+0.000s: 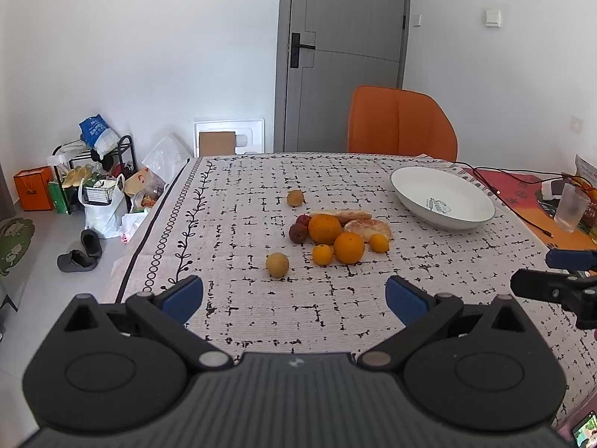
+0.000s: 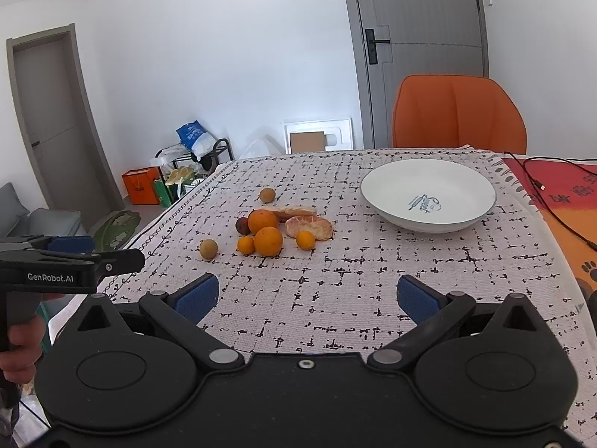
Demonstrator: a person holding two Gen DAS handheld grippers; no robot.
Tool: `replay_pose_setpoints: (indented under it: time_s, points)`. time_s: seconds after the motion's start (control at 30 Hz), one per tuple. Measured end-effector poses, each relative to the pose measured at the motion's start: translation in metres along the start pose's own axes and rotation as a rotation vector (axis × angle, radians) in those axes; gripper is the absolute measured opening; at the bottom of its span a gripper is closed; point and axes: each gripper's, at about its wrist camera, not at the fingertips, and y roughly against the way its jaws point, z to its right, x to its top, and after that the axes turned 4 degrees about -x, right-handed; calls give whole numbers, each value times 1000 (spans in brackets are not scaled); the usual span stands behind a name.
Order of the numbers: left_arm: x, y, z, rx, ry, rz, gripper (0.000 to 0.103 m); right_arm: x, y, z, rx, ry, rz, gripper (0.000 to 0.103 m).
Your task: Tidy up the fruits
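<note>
A pile of fruit lies mid-table: two large oranges [image 1: 324, 228] [image 1: 349, 247], two small ones [image 1: 322, 254] [image 1: 379, 243], a peeled citrus [image 1: 368, 229], dark red fruits [image 1: 297, 233] and two brownish round fruits [image 1: 277, 264] [image 1: 294, 198]. The pile also shows in the right wrist view [image 2: 268, 240]. An empty white bowl [image 1: 442, 198] [image 2: 429, 194] sits at the far right. My left gripper [image 1: 294, 295] is open and empty, short of the pile. My right gripper [image 2: 308, 296] is open and empty, nearer the bowl side.
The table has a patterned cloth [image 1: 298, 317]. An orange chair [image 1: 401, 125] stands behind it. A cable [image 1: 522, 205], a plastic cup [image 1: 571, 207] and an orange mat [image 2: 567, 205] lie at the right. Bags and shoes [image 1: 100, 201] clutter the floor at left.
</note>
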Motion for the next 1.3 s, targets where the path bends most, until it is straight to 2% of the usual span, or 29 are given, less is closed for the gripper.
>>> replay_pose_setpoints:
  time_s: [0.47, 0.6, 0.93, 1.0, 1.17, 1.3]
  points:
    - [-6, -31, -11, -54, 26, -24, 103, 0, -33, 9, 31, -24, -56, 103]
    - [-5, -41, -12, -68, 31, -24, 103, -1, -42, 12, 71, -28, -60, 103]
    - [-1, -65, -24, -39, 77, -6, 101, 5, -66, 24, 150, -87, -63, 103]
    - [0, -70, -28, -39, 93, -9, 97, 7, -72, 26, 168, -98, -63, 103]
    - [3, -85, -35, -31, 131, -25, 80, 12, -87, 28, 159, -87, -65, 101]
    - [4, -97, -39, -27, 152, -42, 69, 17, -100, 29, 152, -82, -77, 92]
